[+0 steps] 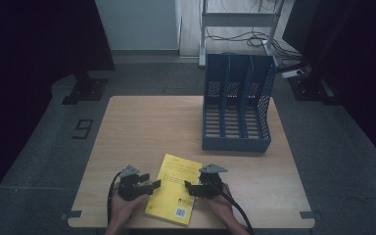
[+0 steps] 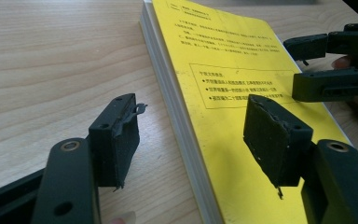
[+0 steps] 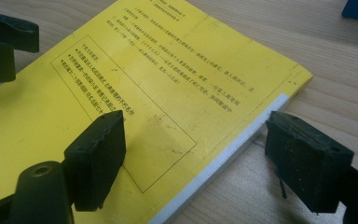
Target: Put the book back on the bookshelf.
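Matt yellow paper-covered book [image 1: 174, 188] lies on a smooth pale wood-grain table [image 1: 142, 127]; file rack [image 1: 237, 105] is perforated blue plastic

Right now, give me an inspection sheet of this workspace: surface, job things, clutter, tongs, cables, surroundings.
Surface: light wooden table, bare around the items.
Job's things: yellow paperback book lying flat near the front edge, cover with barcode up.
Clutter: blue plastic three-slot file rack at the back right, slots look empty.
Tongs: left tongs open, straddling the book's left edge; right tongs open, straddling its right edge; pads not pressing.
Cables: black cable trails from the right tongs; loose wires on the floor behind.
Surroundings: grey carpet floor, metal shelf frame.
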{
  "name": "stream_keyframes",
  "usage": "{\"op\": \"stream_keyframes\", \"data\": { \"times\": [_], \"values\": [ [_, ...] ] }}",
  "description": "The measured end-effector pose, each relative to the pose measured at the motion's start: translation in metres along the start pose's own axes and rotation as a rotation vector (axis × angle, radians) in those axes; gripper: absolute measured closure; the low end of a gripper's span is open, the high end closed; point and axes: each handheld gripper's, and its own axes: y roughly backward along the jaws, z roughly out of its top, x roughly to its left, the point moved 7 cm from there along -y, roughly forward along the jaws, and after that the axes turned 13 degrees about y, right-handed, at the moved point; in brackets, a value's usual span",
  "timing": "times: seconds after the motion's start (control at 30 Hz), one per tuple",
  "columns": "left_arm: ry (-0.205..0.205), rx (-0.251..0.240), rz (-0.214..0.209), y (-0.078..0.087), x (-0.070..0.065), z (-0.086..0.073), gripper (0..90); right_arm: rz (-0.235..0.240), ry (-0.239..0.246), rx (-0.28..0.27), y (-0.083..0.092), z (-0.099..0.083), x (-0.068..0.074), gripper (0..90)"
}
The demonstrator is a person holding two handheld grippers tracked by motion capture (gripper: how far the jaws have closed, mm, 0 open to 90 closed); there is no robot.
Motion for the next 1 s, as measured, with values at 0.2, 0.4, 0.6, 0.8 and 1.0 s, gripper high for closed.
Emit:
{"op": "stream_keyframes", "data": {
  "times": [0.2,0.4,0.6,0.8,1.0],
  "values": [
    [-0.002,0.009,0.004,-0.005,-0.003,-0.001,35.6,-0.006,-0.004,-0.01,0.0,0.0,0.0,20.4],
    [-0.008,0.019,0.001,-0.01,-0.007,-0.002,35.5,-0.009,-0.004,-0.016,0.0,-0.001,0.0,20.7],
    [-0.025,0.042,-0.006,-0.017,-0.012,-0.005,35.6,-0.009,-0.005,-0.017,0.0,-0.001,0.0,20.7],
    [-0.035,0.048,0.003,-0.022,-0.016,-0.007,35.3,-0.009,-0.004,-0.017,0.0,-0.001,0.0,20.7],
    [-0.057,0.041,0.032,-0.022,-0.017,-0.008,36.3,-0.01,-0.004,-0.017,0.0,-0.001,0.0,20.7]
  ]
}}
